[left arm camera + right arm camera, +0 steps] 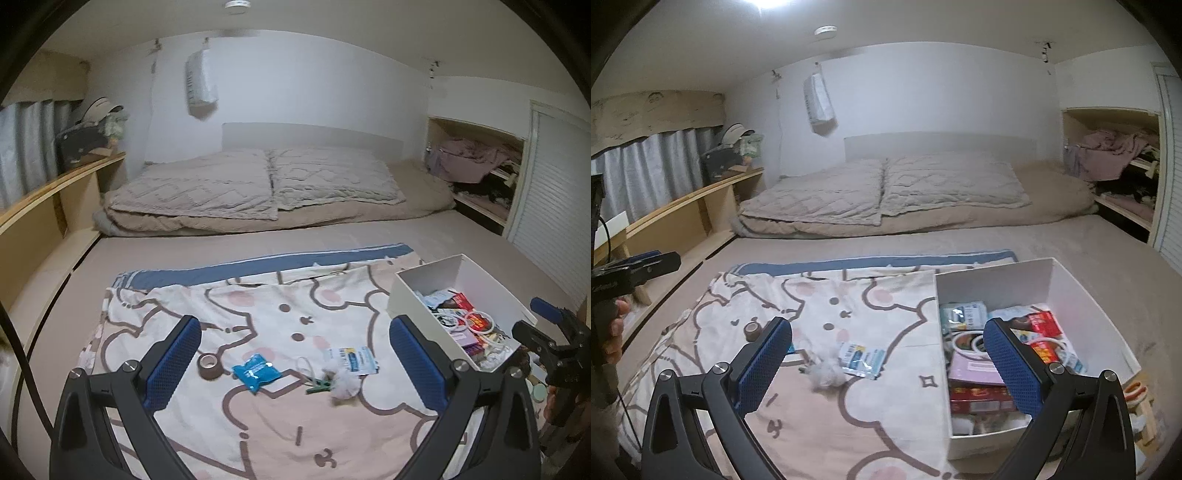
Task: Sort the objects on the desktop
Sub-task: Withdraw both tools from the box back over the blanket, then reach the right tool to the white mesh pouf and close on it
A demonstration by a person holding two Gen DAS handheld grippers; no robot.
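Both grippers we hold spread wide with nothing between the fingers; our left gripper (295, 363) hovers over the cartoon-print blanket (258, 424), and ahead of it, between its blue pads, lie a roll of brown tape (210, 365), a blue packet (256, 372), a green clip (318, 386), a white fluffy ball (345, 384) and a white-and-blue sachet (352, 360); the white box (458, 273) sits just beyond its right finger; our right gripper (886, 363) hangs over the near left wall of that box (943, 354), its right finger above the packets inside, its left finger above the blanket (812, 424) near the fluffy ball (827, 373) and sachet (860, 356).
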